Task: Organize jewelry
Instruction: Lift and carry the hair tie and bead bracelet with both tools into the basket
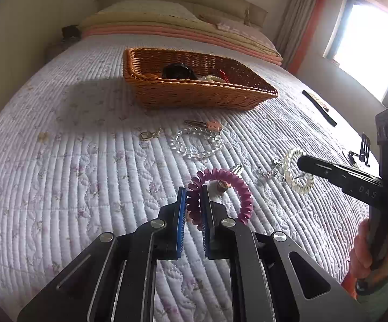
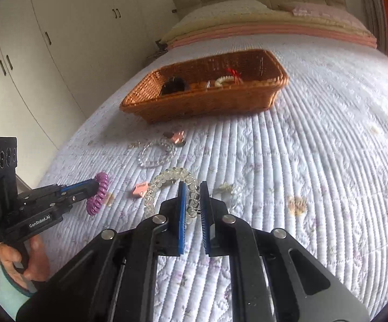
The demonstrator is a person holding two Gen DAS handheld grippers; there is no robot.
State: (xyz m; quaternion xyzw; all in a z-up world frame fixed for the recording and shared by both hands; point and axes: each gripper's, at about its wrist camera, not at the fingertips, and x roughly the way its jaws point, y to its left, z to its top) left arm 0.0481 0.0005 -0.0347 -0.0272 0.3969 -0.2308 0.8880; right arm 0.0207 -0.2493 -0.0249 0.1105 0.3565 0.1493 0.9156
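Note:
My left gripper (image 1: 194,201) is shut on a purple spiral hair tie (image 1: 234,185), held just above the quilted bedspread (image 1: 59,174). The right wrist view shows the same gripper (image 2: 95,186) at the left with the purple tie (image 2: 98,193) hanging from its tips. My right gripper (image 2: 193,197) is shut on a clear spiral hair tie (image 2: 167,175); seen from the left wrist, it (image 1: 300,162) pinches that clear tie (image 1: 287,166). A wicker basket (image 1: 194,96) (image 2: 207,107) sits farther up the bed, holding a black item, a pearl bracelet and something red.
Between the grippers and the basket lie a clear bead bracelet (image 1: 196,143) (image 2: 155,153), a pink clip (image 1: 212,126) (image 2: 176,136), a gold clasp (image 1: 149,134), a small pink comb clip (image 2: 140,189) and another clear tie (image 2: 231,190). Black pieces (image 1: 320,107) lie at the right.

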